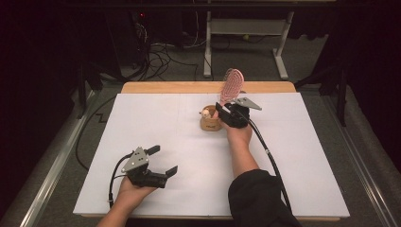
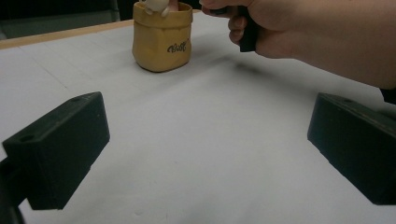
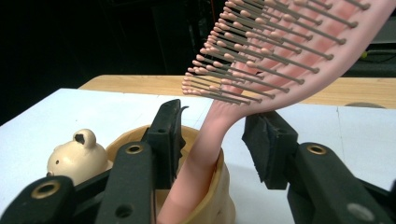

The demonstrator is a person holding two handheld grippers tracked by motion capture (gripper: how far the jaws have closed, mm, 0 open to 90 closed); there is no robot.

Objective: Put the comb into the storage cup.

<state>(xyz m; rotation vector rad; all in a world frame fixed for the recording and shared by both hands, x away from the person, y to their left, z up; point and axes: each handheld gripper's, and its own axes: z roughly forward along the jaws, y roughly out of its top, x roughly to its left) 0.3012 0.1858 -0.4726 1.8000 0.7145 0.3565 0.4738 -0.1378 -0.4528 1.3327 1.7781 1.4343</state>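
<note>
From above, your right gripper [image 1: 226, 110] at the tan pot [image 1: 210, 122] mid-table, pink hairbrush [image 1: 231, 86] standing in it, left gripper [image 1: 163, 161] spread wide near the front edge, right gripper view, jaws apart either side of the handle, not squeezing it

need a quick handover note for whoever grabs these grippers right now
Right gripper: jaws either side of the pink hairbrush handle, with a gap showing on one side, so it reads as open, not clamping.
Left gripper: open, holding nothing, low over the white table sheet near the person.
Hairbrush stands handle-down in the tan cup, head leaning out above it; a small bear figure sits at the cup's rim.
Done: the brush is in the cup.
Left: probably just back the right gripper away without tipping the brush or cup.
</note>
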